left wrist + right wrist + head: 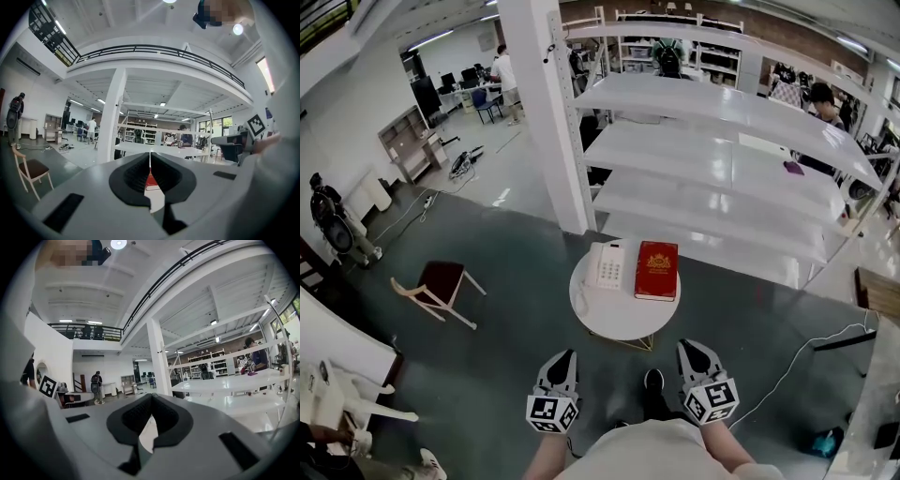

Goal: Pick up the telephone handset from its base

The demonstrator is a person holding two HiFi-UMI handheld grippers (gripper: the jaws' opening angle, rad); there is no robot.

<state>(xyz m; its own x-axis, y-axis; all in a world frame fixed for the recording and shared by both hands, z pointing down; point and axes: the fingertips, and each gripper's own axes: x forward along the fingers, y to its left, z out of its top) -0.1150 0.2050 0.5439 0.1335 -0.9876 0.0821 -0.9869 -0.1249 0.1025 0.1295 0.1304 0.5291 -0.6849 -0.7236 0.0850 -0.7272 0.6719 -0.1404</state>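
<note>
A white telephone (607,264) sits on the left part of a small round white table (623,319), its handset (592,266) lying in the cradle along the phone's left side. Next to it on the right lies a red book (656,270). Both grippers hover low in front of the table's near edge, apart from the phone. My left gripper (568,354) (150,157) is shut and holds nothing; a sliver of the red book (150,182) shows through its slit. My right gripper (687,347) (151,397) also looks shut and holds nothing.
Behind the table stand a white shelving rack (722,159) and a white pillar (548,112). A wooden chair (436,286) stands on the floor to the left. A white cable (787,375) runs across the floor at right. Several people are far off.
</note>
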